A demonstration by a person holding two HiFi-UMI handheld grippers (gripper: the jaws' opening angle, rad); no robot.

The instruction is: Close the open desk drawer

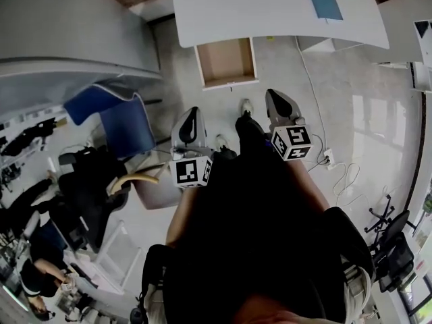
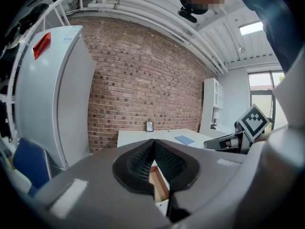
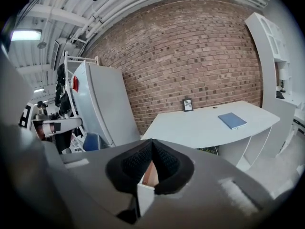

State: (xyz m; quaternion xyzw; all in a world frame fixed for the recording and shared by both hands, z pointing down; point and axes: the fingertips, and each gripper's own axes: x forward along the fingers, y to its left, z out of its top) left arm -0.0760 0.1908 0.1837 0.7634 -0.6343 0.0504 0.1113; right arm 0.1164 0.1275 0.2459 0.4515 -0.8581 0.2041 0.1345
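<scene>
The open drawer [image 1: 227,62], light wood inside with a white front, sticks out from the left end of the white desk [image 1: 270,9] and looks empty. My left gripper [image 1: 191,123] and right gripper [image 1: 279,101] are both shut on nothing, held in the air well short of the drawer and pointing toward it. In the left gripper view the shut jaw tips [image 2: 154,141] meet below the desk [image 2: 143,136], with a strip of the drawer [image 2: 157,180] behind them. In the right gripper view the tips [image 3: 152,141] also meet, with the drawer's wood [image 3: 150,173] and white front behind.
A blue notebook [image 1: 324,1] lies on the desk, and a small picture frame [image 3: 188,105] stands at its back against the brick wall. A blue chair [image 1: 121,117] and large white cabinet [image 1: 61,25] stand left. Cables [image 1: 341,174] trail on the floor at right, by office chairs [image 1: 395,245].
</scene>
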